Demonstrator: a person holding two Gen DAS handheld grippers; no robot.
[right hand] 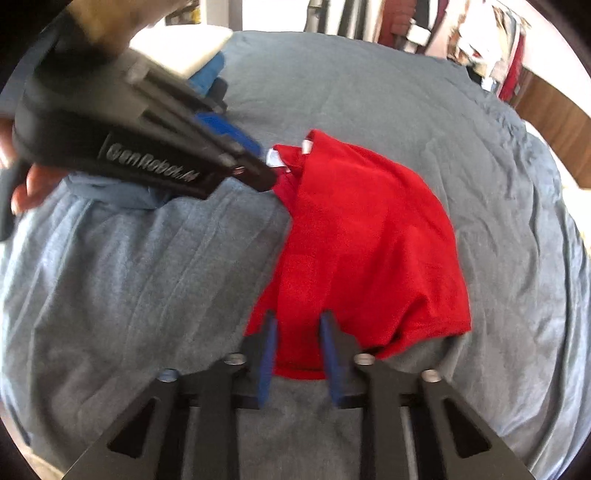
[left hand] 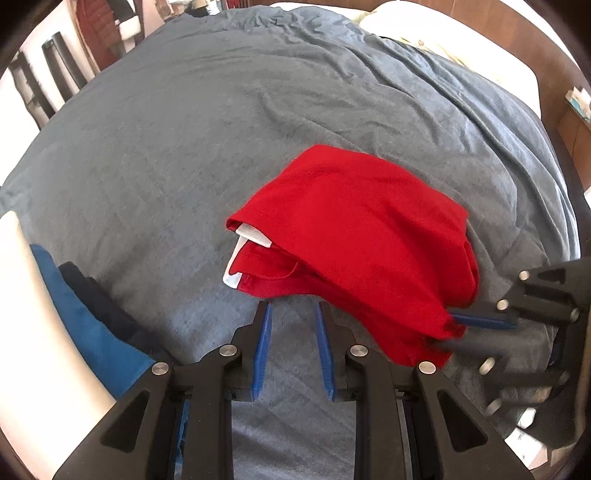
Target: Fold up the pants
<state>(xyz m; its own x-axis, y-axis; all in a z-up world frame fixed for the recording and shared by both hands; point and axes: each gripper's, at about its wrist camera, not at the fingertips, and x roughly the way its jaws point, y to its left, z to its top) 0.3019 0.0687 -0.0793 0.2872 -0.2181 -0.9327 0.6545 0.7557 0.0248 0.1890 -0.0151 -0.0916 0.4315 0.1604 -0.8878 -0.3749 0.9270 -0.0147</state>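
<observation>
The red pants (left hand: 354, 236) lie folded in a compact bundle on the grey bedspread (left hand: 184, 147), with a white label showing at the left edge. My left gripper (left hand: 292, 308) is open and empty, its blue-padded fingers just short of the bundle's near edge. My right gripper (right hand: 298, 318) is open, its fingers straddling the near edge of the red pants (right hand: 369, 236). It also shows in the left wrist view (left hand: 452, 332) at the bundle's right corner. The left gripper (right hand: 267, 170) shows in the right wrist view at the bundle's far corner.
A stack of folded blue and dark clothes (left hand: 92, 325) with a white item lies at the left of the bed. White pillows (left hand: 443, 33) and a wooden headboard are at the far right. Hanging clothes (right hand: 480, 44) stand beyond the bed.
</observation>
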